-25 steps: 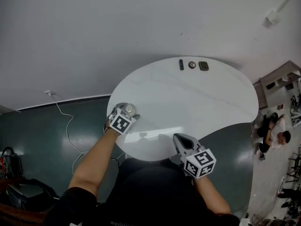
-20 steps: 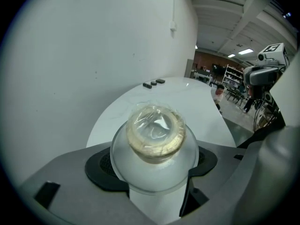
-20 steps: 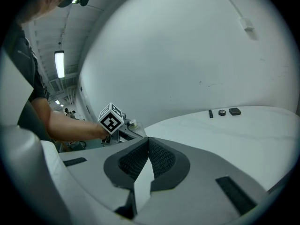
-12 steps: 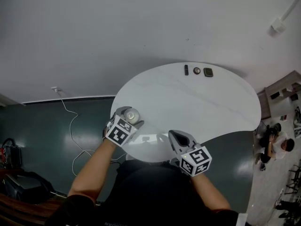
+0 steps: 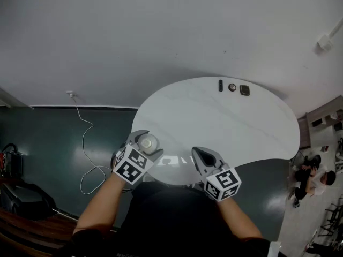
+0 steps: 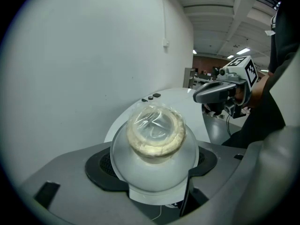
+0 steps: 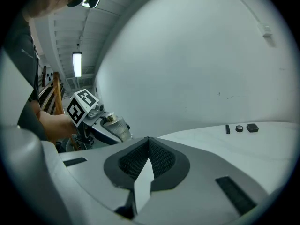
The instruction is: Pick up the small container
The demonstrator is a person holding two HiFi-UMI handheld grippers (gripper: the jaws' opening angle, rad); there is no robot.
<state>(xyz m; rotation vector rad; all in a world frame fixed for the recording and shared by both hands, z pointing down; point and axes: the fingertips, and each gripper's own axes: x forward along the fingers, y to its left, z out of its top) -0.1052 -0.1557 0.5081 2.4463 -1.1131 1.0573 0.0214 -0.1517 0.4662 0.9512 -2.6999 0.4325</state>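
The small container (image 6: 155, 146) is a clear round tub with a pale, plastic-wrapped top. My left gripper (image 6: 154, 161) is shut on it, jaws pressed against both sides. In the head view the small container (image 5: 147, 142) sits in the left gripper (image 5: 140, 146) at the near left rim of the white table (image 5: 225, 122). The right gripper view shows the container (image 7: 117, 125) lifted off the table. My right gripper (image 5: 203, 157) hovers over the table's near edge, its jaws closed together with nothing between them; in its own view the right gripper (image 7: 149, 156) shows its pads touching.
Three small dark items (image 5: 232, 87) lie in a row at the table's far edge. A white cable (image 5: 86, 143) trails across the dark green floor on the left. A person (image 5: 316, 178) is on the floor at far right.
The left gripper with the container has drawn back toward me and slightly left, off the table's edge. The right gripper has barely shifted.
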